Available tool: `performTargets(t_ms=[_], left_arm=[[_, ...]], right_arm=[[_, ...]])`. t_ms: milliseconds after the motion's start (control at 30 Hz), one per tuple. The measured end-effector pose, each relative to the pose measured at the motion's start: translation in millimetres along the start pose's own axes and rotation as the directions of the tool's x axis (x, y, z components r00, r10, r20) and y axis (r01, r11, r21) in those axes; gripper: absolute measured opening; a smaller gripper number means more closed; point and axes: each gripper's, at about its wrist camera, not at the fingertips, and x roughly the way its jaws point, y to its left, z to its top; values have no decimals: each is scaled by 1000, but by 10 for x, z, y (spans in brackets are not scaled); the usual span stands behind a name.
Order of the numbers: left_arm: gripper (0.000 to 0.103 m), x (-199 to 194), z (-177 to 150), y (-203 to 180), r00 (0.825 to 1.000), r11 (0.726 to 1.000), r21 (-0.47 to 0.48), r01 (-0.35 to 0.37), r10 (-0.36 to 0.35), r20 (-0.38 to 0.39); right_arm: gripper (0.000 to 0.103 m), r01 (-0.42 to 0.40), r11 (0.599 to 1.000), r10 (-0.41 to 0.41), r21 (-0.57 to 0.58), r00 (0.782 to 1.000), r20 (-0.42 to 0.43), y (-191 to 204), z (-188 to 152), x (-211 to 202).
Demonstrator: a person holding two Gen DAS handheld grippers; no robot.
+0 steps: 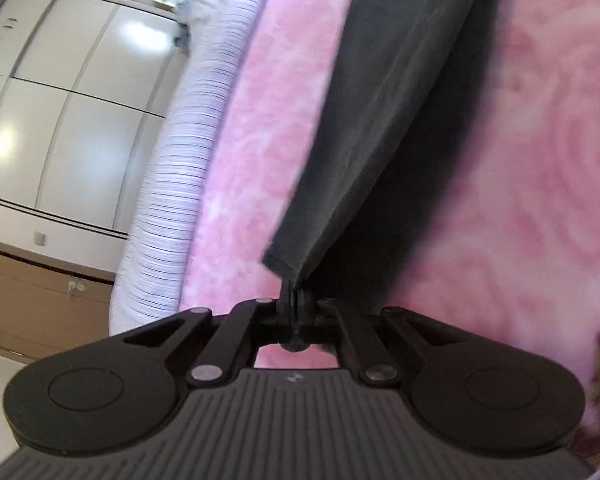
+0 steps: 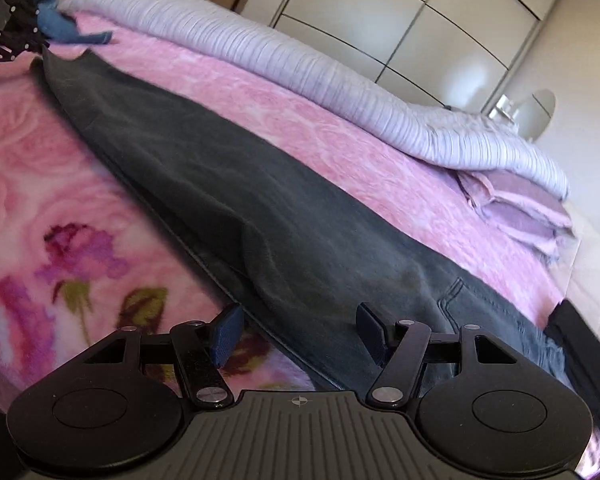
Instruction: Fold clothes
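Left wrist: left gripper (image 1: 293, 294) clamped on trouser (image 1: 364, 128) hem, lifted off blanket (image 1: 260, 152). Right wrist only: right gripper (image 2: 298, 334) spread wide, holding nothing, over trouser waist; blue garment (image 2: 60, 30) at bed's far corner.

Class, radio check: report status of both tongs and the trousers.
Left tongs shut on trousers hem, lifted. Right tongs open over waist end. Trousers stretched along pink blanket. Nothing in the way.

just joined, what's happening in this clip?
A person with two handheld grippers is folding dark grey trousers laid lengthwise on a pink floral blanket. The left gripper is shut on one end of the trousers, with the fabric stretching away from it. The right gripper is open, hovering over the waist end by the pocket seam, gripping nothing yet. A striped lilac duvet lies bunched along the far side.
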Motion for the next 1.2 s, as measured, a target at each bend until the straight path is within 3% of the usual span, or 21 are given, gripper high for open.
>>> performTargets(t_ms=[167, 233, 333, 400, 533, 667, 800, 900, 967, 1067, 1200], left_arm=[[1, 154, -18, -170, 997, 986, 147, -79, 81, -13], [1, 208, -28, -246, 996, 985, 152, -78, 83, -27], [1, 256, -48, -358, 996, 985, 160, -71, 79, -43], [1, 272, -69, -434, 996, 984, 167, -60, 69, -51], [0, 477, -60, -532, 997, 984, 172, -37, 47, -53], [3, 405, -94, -510, 998, 985, 170, -40, 48, -42], [8, 252, -98, -406, 999, 988, 152, 8, -1, -47], [10, 160, -153, -336, 994, 991, 107, 76, -66, -91], [11, 122, -253, -309, 989, 995, 85, 61, -49, -139], [11, 50, -341, -152, 984, 999, -30, 21, -26, -178], [11, -25, -182, 132, 991, 976, -216, 5, -33, -130]], right_arm=[[64, 4, 997, -4, -76, 1000, 0, 16, 36, 105], [64, 60, 994, -59, -88, 998, 8, -22, 24, 157], [63, 57, 998, -57, -1, 998, -22, -167, -17, 164], [55, 85, 996, -85, -12, 996, -18, -223, -85, 88], [51, 40, 998, -37, 46, 996, -75, -365, -250, 43], [51, 60, 998, -58, 24, 995, -80, -347, -311, -84], [51, 74, 996, -70, 55, 994, -81, -301, -340, -185], [52, 68, 994, -62, 89, 996, -69, -260, -339, -251], [52, 59, 993, -54, 103, 997, -54, -222, -281, -306], [53, 25, 991, -23, 131, 1000, -17, -195, -202, -390], [53, -16, 987, 12, 159, 1000, 26, -180, -121, -465]])
